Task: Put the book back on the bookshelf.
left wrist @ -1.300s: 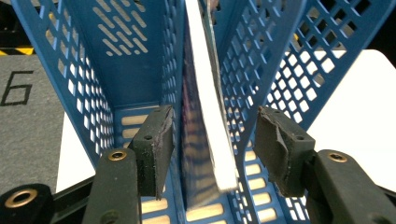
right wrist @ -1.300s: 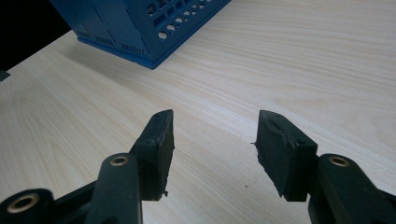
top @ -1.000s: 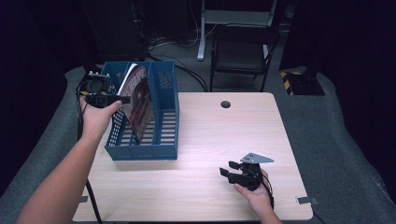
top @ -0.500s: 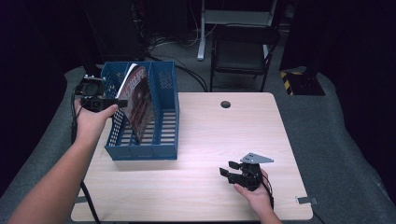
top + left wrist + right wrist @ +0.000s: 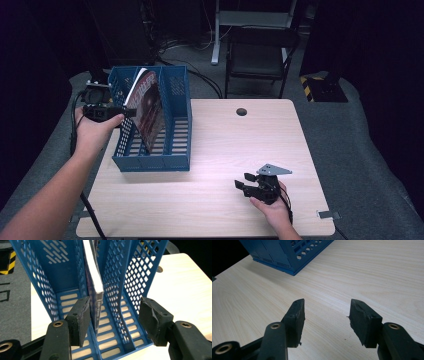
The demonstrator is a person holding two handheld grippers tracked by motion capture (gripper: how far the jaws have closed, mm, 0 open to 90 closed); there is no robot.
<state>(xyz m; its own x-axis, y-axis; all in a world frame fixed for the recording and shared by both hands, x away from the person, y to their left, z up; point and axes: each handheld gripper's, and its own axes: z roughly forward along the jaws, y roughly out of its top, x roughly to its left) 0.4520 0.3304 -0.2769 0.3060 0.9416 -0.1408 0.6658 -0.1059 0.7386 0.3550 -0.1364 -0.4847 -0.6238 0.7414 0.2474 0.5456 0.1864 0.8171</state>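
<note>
At the table's left edge, the left tool (image 5: 113,322) stands spread around the glossy dark-covered magazine (image 5: 150,107), upright in the blue perforated plastic file rack (image 5: 177,130); release looks done; next, back out cleanly; right tool (image 5: 327,320) spread, idle.

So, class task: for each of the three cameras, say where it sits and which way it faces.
High view: fixed above the person's side, looking forward and down on the table; both forearms, left gripper, right gripper.
Left gripper view: rides the left gripper, looking between open jaws at the magazine in the blue rack.
Right gripper view: rides the right gripper, low over the table, open jaws.
Shared: the blue rack.
</note>
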